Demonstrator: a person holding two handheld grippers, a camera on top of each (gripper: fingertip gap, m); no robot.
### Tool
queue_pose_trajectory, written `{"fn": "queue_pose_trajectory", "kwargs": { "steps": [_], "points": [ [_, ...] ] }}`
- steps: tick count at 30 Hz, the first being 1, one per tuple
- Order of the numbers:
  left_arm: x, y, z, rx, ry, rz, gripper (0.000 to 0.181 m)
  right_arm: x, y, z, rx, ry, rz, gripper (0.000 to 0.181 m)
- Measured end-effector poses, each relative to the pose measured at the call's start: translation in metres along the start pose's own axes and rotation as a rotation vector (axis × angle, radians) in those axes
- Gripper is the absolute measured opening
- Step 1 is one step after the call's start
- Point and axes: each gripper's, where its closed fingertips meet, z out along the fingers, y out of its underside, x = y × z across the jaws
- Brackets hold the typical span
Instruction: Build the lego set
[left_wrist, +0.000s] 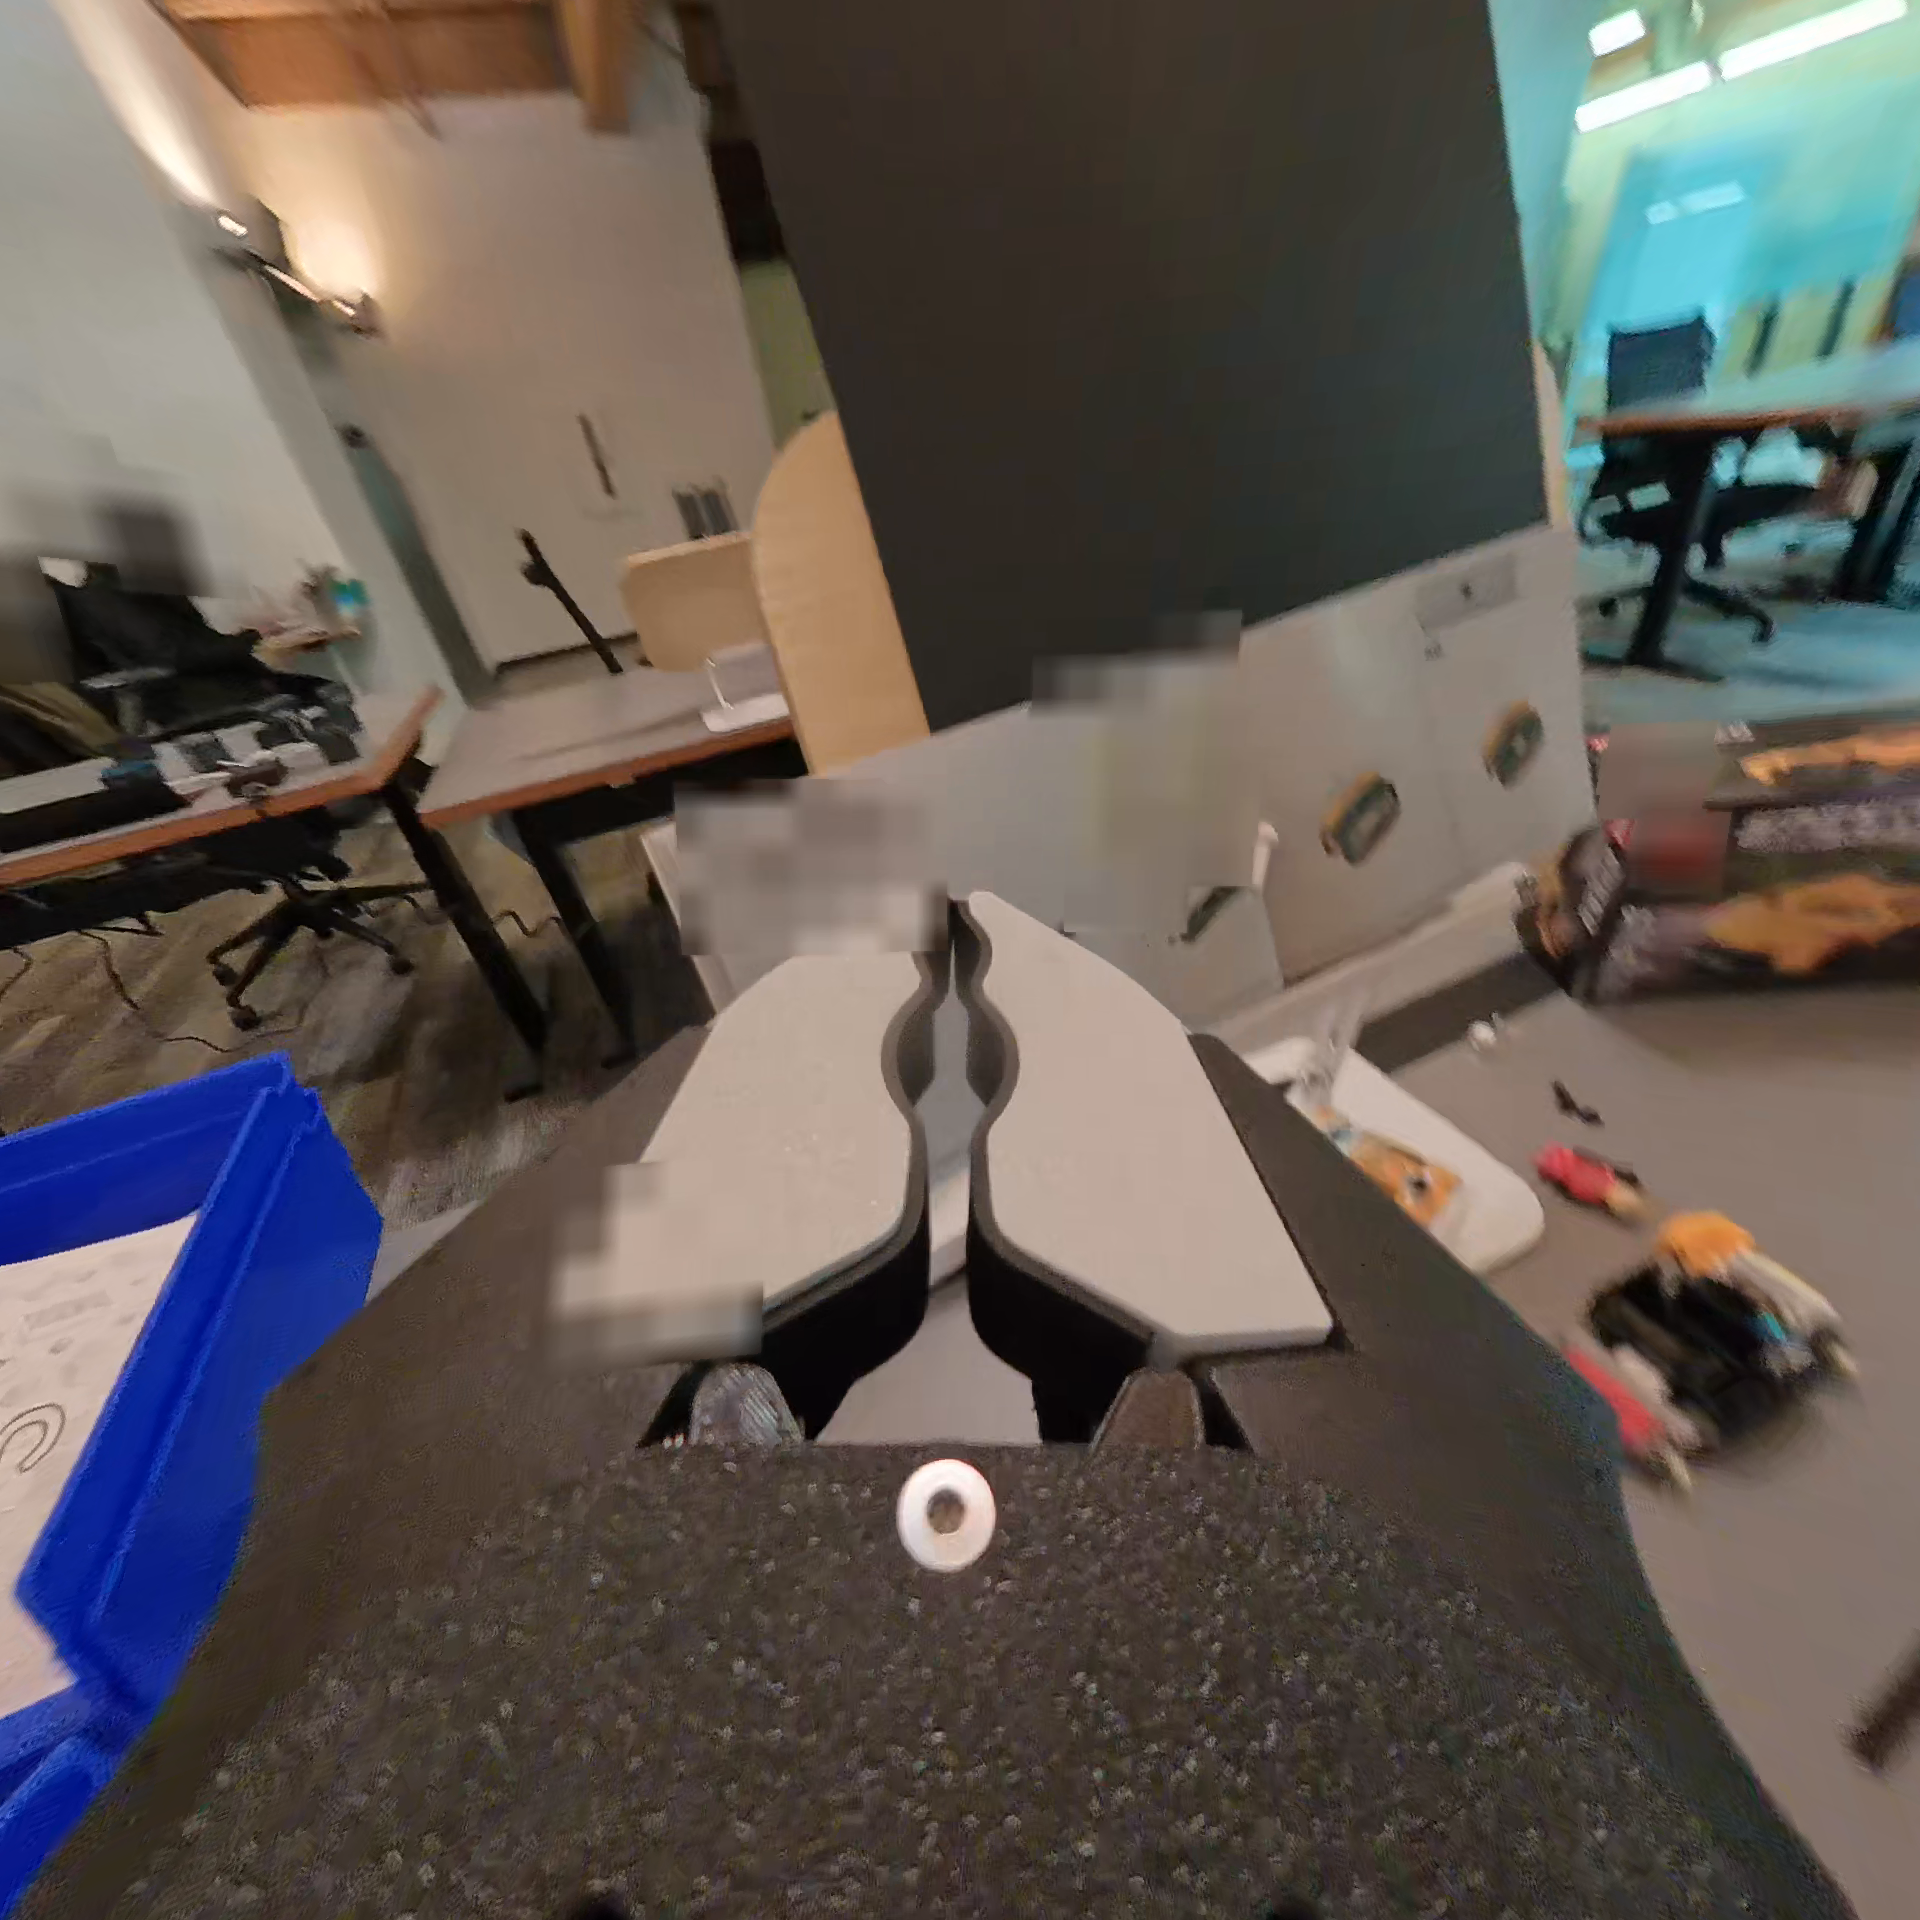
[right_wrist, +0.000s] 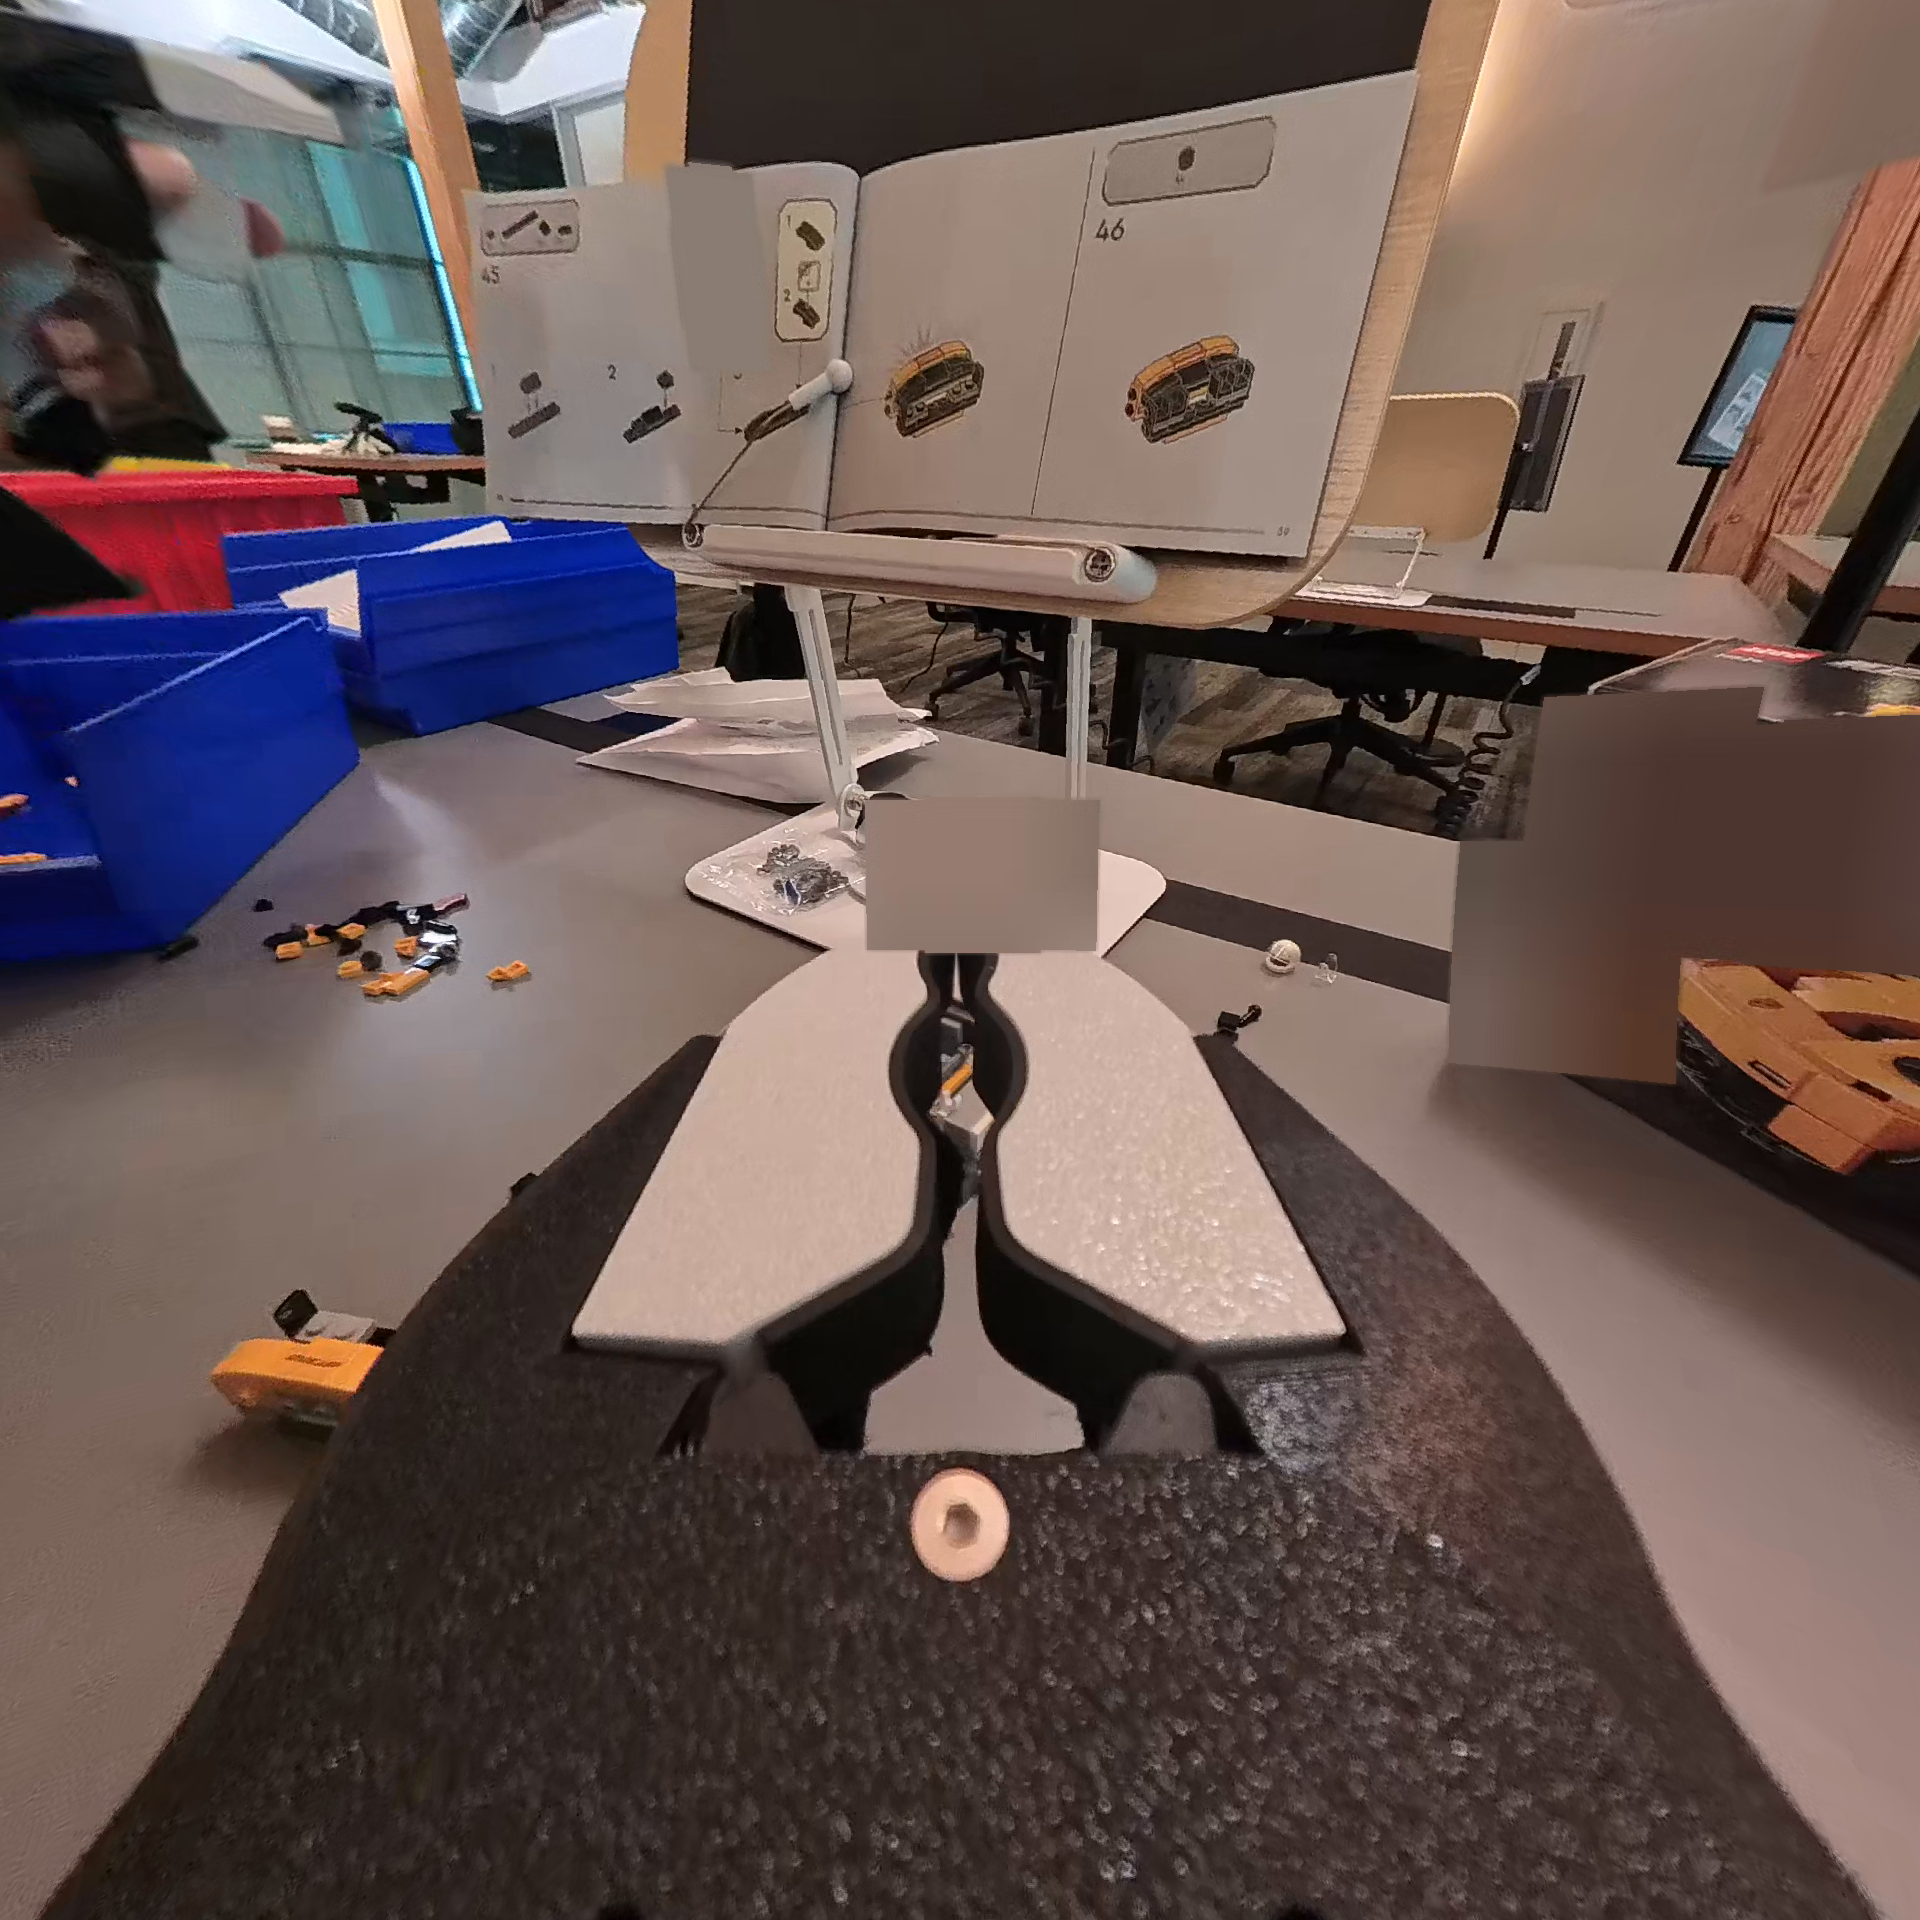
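**Inspector:** Report the grippers.

**Assistant:** Left gripper (left_wrist: 954, 935): fingers together at the tips, nothing seen between them; the view is blurred. Right gripper (right_wrist: 958, 982): jaws closed to a narrow slit, and through the slit a small grey-and-orange piece (right_wrist: 961, 1101) shows. Whether it is pinched or merely lies on the table (right_wrist: 312, 1122) behind the fingers, I cannot tell.

**Inspector:** Location of the work?

**Assistant:** In the left view the part-built car (left_wrist: 1714, 1340), black with orange and red, sits on the table at 4 o'clock, well apart from the fingers. In the right view an orange sub-assembly (right_wrist: 296, 1363) lies at 8 o'clock, touching the gripper body's edge; loose bricks (right_wrist: 395, 951), orange and black, are scattered at 10 o'clock near the blue bins (right_wrist: 208, 748). The manual (right_wrist: 935, 343) stands open on its stand (right_wrist: 914, 566) at 12 o'clock; the box (right_wrist: 1808, 1070) is at 3 o'clock.

**Inspector:** Handling assessment?

**Assistant:** My judgement: the bricks are light, rigid and smooth, so they will likely skid on the table or twist out of a shallow pinch. The car should be gripped across its flat sides, low on the body, never by trim plates, which could pop off. Small bricks are best pinched on opposite flat faces, studs left clear.
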Motion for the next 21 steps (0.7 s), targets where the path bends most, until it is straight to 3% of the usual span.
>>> {"fn": "queue_pose_trajectory", "kwargs": {
  "steps": [3, 8, 15, 18, 21],
  "points": [
    [0.007, 0.026, -0.016, -0.183, 0.121, 0.047, 0.000, -0.001, -0.001, 0.000, 0.004, -0.006, 0.002, 0.000],
    [0.029, 0.105, -0.035, -0.535, 0.334, 0.136, 0.000, -0.005, 0.000, 0.000, -0.003, -0.020, 0.000, 0.000],
    [0.054, 0.196, -0.048, -0.874, 0.548, 0.336, 0.000, -0.009, 0.004, 0.002, -0.021, -0.044, 0.005, 0.000],
    [0.050, 0.218, -0.048, -0.972, 0.551, 0.430, 0.001, -0.010, 0.006, 0.002, -0.029, -0.054, 0.011, 0.000],
    [0.048, 0.216, -0.051, -0.975, 0.538, 0.444, 0.003, -0.010, 0.006, 0.002, -0.030, -0.059, 0.014, 0.000]
  ]
}}
